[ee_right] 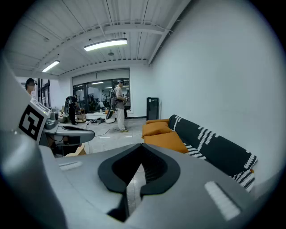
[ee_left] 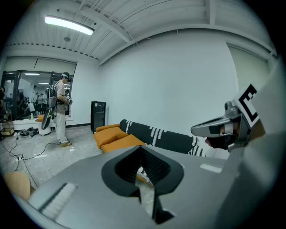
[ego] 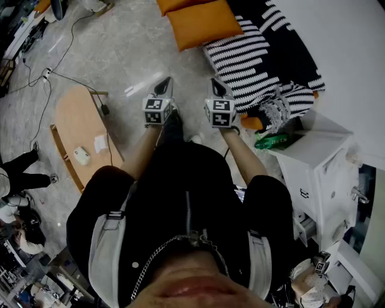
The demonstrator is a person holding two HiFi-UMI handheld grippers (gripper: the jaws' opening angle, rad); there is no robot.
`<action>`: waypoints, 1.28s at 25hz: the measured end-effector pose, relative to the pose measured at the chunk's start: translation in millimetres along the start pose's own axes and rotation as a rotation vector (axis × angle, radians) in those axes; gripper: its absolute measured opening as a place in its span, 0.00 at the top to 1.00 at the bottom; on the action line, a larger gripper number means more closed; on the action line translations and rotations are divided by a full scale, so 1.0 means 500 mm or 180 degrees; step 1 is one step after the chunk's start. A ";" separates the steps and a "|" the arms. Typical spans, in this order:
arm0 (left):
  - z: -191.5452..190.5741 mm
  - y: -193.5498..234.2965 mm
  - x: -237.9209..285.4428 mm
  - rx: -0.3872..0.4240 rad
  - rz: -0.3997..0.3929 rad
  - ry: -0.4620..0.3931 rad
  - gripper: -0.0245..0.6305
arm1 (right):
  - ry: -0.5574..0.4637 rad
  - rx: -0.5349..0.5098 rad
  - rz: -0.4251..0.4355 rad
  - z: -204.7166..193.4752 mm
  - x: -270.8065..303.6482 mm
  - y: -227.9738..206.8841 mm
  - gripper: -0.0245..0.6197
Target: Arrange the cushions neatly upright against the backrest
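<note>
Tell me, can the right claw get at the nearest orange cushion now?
Probably yes, after a step forward: the shut, empty right claw is apart from the orange cushion, with only floor between.

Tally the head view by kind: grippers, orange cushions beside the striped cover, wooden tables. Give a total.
Grippers: 2, the left gripper and the right gripper, both shut and empty
Orange cushions: 2
Wooden table: 1
Total: 5
</note>
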State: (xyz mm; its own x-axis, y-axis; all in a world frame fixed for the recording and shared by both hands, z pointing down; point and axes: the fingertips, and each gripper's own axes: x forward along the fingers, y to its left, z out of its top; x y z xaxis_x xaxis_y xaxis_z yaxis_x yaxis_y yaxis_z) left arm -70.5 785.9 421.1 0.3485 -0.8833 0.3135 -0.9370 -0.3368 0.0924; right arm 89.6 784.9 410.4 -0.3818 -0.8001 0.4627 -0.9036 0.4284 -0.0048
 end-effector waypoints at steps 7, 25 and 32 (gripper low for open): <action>-0.019 -0.034 -0.005 -0.0066 -0.0109 0.0075 0.95 | -0.0025 0.0310 0.0057 -0.024 -0.014 -0.019 0.96; 0.017 0.034 0.184 -0.0154 -0.0134 0.0172 0.95 | 0.0193 0.0423 0.0012 0.006 0.139 -0.104 0.96; 0.086 0.103 0.349 -0.0246 -0.0194 0.0113 0.95 | 0.0257 0.0352 -0.0057 0.104 0.283 -0.182 0.96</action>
State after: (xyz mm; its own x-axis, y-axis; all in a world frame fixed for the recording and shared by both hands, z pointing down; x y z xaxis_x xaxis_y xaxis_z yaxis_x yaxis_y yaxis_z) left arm -56.8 600.1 439.8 0.4052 -0.8493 0.3383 -0.9136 -0.3623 0.1847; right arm 107.8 610.8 430.4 -0.3525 -0.7690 0.5333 -0.9277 0.3618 -0.0915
